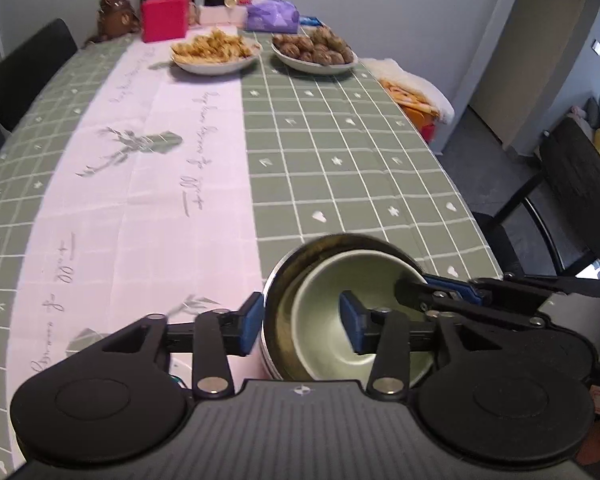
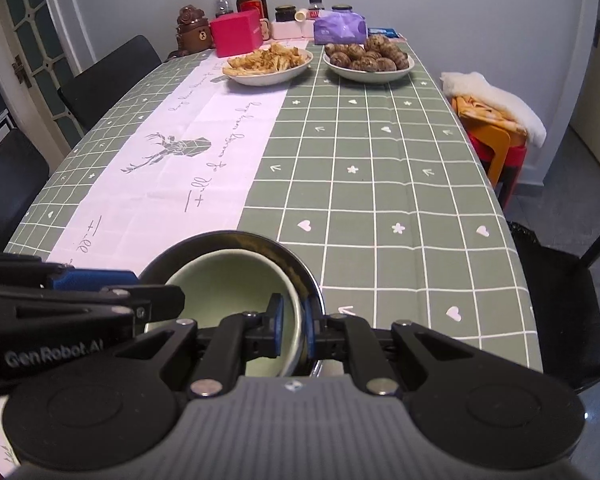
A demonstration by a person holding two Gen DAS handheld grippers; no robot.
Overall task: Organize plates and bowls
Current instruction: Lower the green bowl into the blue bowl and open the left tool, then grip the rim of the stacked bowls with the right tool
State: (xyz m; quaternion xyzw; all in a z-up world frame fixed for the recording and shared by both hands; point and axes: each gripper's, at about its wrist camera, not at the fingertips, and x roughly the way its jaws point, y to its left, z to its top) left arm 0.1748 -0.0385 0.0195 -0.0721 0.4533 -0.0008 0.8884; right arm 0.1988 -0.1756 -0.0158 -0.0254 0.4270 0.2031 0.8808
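A pale green bowl [image 1: 324, 280] [image 2: 228, 280] sits nested inside a steel bowl [image 1: 284, 276] [image 2: 236, 240] near the front edge of the table. My left gripper [image 1: 302, 322] is open and straddles the left side of both bowls. One pad is outside the steel wall, the other inside the green bowl, and neither presses. My right gripper [image 2: 293, 324] is shut on the right rim of the green bowl, with one pad inside it and one between the two bowls. Each gripper shows in the other's view, the right gripper [image 1: 432, 284] and the left gripper [image 2: 96, 280].
Two white plates of food stand at the far end, fried sticks [image 1: 216, 54] and round brown pieces [image 1: 314, 52]. Behind them are a pink box [image 1: 164, 16], bottles and jars. Dark chairs [image 1: 572, 200] flank the table. A stool with cloth [image 2: 496, 120] stands to the right.
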